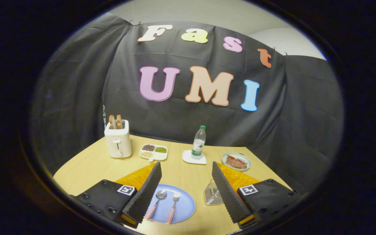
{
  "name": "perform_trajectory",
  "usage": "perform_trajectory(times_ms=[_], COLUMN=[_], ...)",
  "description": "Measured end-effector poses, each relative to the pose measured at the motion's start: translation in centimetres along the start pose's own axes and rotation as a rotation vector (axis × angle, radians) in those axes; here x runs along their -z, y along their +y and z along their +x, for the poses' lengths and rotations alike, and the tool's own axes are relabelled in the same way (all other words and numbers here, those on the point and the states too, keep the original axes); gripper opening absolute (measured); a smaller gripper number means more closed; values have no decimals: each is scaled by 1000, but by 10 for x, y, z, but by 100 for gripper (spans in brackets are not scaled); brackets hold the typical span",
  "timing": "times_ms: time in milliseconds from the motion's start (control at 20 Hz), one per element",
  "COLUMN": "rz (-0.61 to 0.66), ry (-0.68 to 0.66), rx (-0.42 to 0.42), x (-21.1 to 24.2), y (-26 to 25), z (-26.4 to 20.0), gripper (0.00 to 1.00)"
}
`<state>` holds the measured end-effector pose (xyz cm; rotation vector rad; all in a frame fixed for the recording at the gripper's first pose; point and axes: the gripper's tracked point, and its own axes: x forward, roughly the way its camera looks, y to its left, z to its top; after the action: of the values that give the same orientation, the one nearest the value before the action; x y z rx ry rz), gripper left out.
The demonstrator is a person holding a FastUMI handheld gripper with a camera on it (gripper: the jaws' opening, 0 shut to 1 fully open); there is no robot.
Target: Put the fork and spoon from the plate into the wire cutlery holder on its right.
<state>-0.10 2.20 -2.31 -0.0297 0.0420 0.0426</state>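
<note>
Tongs (186, 169) stand released, jaws spread wide and gripping nothing, raised above the near part of a wooden table (86, 166). Between the two fingers, a little below their tips, lies a blue plate (186, 209). On it rest a spoon (157, 203) and a fork (173, 206), side by side and close together, heads pointing away, checked handles toward the camera; the spoon is nearer the left finger, whose edge covers part of the plate. Just right of the plate, apart from it, sits the wire holder (211, 195), partly hidden behind the right finger.

Beyond the fingers, a white toaster (118, 141) with two slices of bread (115, 121) standing in its slots is at the far left. Next to it is a divided dish (153, 152) of beans or grains. A water bottle (198, 141) with a green cap stands upright on a white coaster (189, 158). Farther right is a small plate of food (236, 162).
</note>
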Motion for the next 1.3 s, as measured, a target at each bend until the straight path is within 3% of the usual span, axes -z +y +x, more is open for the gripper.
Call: perform_trajectory(times_ms=[500, 950, 1300], rz=[33, 107, 49], ry=[84, 311, 435], rx=[-11, 81, 124], x=[48, 154, 201], y=[20, 22, 18], z=[-2, 13, 38], gripper=[100, 100, 98])
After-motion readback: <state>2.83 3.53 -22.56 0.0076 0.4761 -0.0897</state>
